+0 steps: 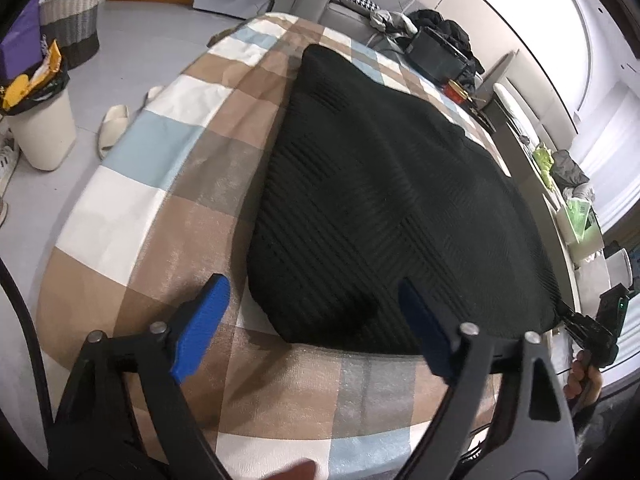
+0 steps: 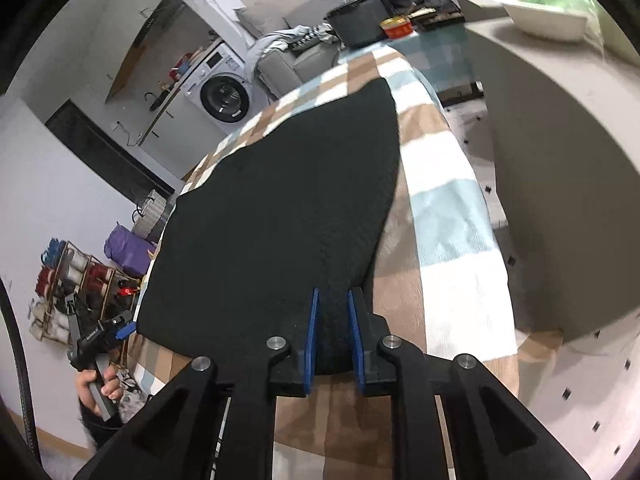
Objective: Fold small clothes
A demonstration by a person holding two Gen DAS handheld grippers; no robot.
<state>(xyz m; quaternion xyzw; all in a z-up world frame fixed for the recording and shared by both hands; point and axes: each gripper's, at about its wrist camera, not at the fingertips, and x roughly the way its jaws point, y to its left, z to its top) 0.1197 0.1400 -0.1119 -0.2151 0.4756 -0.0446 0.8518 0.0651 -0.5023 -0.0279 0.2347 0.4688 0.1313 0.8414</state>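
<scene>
Now my right claw (image 2: 333,322) pinches the black garment's (image 2: 280,208) near right corner on the checked blanket (image 2: 452,216); my left claw (image 1: 316,312) is spread over its near left corner.

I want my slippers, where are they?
In the left wrist view, the pale slippers sit on the floor at left, between the checked cloth and the cream bin.

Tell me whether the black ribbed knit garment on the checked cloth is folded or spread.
Spread: the black ribbed knit garment lies flat as one broad sheet on the checked cloth, no layer visibly doubled over.
</scene>
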